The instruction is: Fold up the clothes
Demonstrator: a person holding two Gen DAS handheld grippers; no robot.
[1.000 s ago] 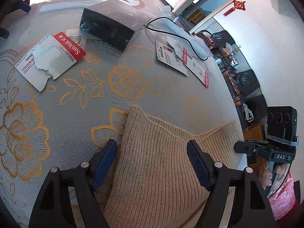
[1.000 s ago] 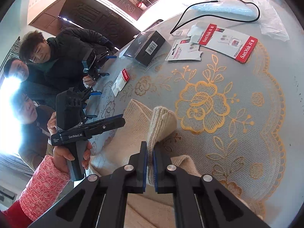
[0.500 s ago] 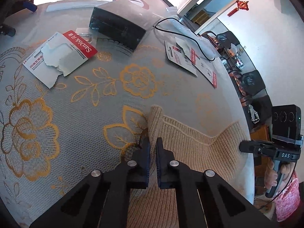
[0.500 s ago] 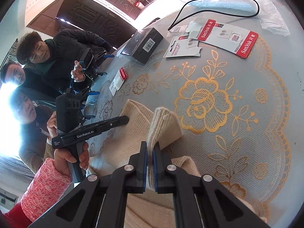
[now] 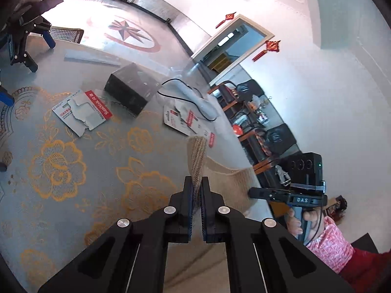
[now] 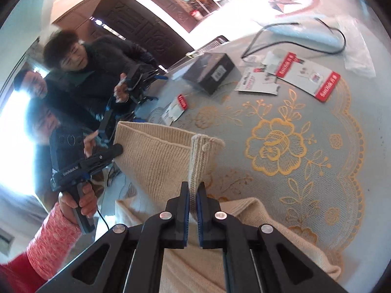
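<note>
A beige knitted sweater (image 6: 156, 161) is stretched between both grippers above the table. My left gripper (image 5: 196, 185) is shut on one ribbed corner of the sweater (image 5: 196, 156), which stands up from its jaws. My right gripper (image 6: 193, 190) is shut on the other ribbed corner, with the knit's edge running left to the left gripper (image 6: 117, 149), seen from the side in a hand. The right gripper (image 5: 254, 192) also shows at the right of the left wrist view. The sweater's lower part lies in folds below the right gripper.
The table (image 5: 61, 171) has a grey cloth with gold flowers. On it lie a black box (image 5: 132, 90), red-and-white card packs (image 5: 83, 112), a black cable (image 5: 185, 97) and a plastic bag (image 6: 356, 53). Several people (image 6: 92, 73) sit at the table's far left edge with other grippers.
My left gripper closed on the sweater's corner and rose with it. The right gripper also lifted its corner, and the knit edge between the two went from slack on the table to raised.
</note>
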